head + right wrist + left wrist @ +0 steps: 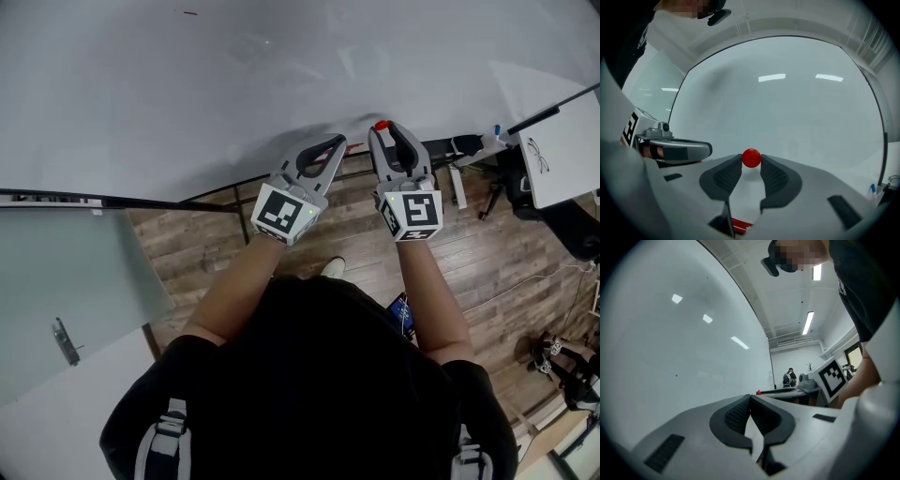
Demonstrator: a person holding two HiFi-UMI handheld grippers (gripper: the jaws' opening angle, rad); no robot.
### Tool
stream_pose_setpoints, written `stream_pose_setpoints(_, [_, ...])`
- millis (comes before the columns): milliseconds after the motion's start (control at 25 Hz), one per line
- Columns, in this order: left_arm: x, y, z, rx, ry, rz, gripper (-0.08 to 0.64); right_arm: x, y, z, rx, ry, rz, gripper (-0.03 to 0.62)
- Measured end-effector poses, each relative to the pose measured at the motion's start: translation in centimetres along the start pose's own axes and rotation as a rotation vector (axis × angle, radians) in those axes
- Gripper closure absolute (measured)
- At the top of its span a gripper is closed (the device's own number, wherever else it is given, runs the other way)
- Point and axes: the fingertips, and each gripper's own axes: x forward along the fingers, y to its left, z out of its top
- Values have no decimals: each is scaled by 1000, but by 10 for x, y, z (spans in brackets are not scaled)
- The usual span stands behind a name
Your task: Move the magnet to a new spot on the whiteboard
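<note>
A small round red magnet (751,158) sits between the tips of my right gripper (751,161), whose jaws are closed onto its two sides. In the head view the same magnet (381,125) shows as a red dot at the tip of the right gripper (382,131), right against the whiteboard (234,84). My left gripper (338,143) is beside it on the left, its tips together and holding nothing. In the left gripper view its pads (740,412) meet at the tip (750,397), and the whiteboard (670,357) fills the left.
The whiteboard's lower edge runs across the head view above a wooden floor (487,272). A second whiteboard (567,155) stands at the right, with cables and gear on the floor near it. A frosted glass panel (66,291) is at the left. A person (789,377) stands far off.
</note>
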Motion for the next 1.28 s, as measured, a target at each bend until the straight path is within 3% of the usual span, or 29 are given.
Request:
stream_pose_setpoints(520, [22,9,-29,-14,34,7,555,23,-10,-31,22,51,-4,471])
stream_pose_setpoints(1280, [25,9,-28,-22,58,-15,555,32,-16,-38,45,71,-38,468])
